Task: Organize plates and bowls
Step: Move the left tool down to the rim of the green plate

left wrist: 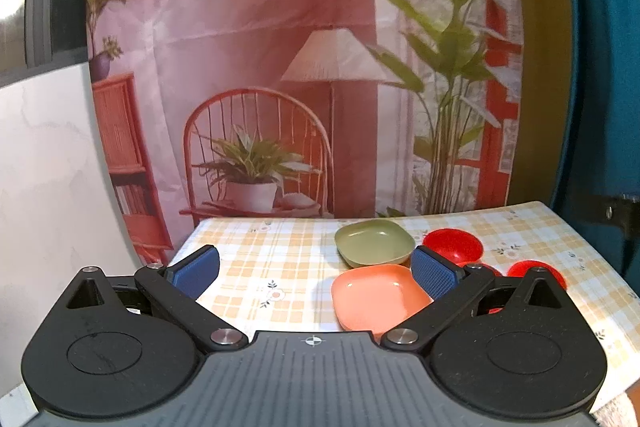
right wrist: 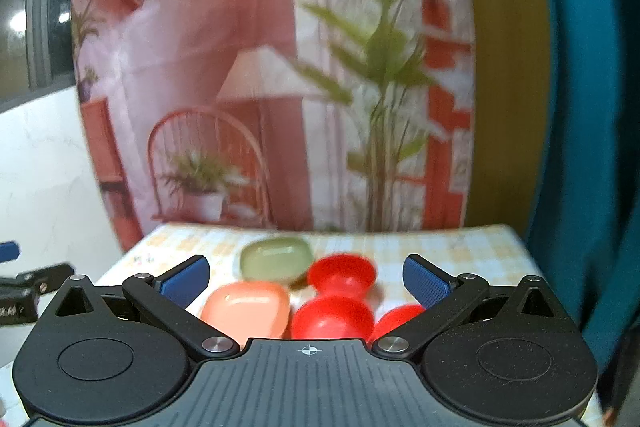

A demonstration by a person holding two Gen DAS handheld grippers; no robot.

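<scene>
Left wrist: orange plate point(left wrist: 378, 301) upright, green plate point(left wrist: 374, 242) behind.

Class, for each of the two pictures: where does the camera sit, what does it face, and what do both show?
Left wrist: on the left gripper, facing the table; open fingers show.
Right wrist: on the right gripper, blurred; open fingers show.
Shared: green dish, orange dish, red bowls, checked tablecloth.

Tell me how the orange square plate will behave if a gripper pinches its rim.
The orange plate looks like thin glossy plastic, so probably light and rigid. Its smooth sheen suggests it may slip. Its shallow, flat shape on the tablecloth should not roll.
</scene>
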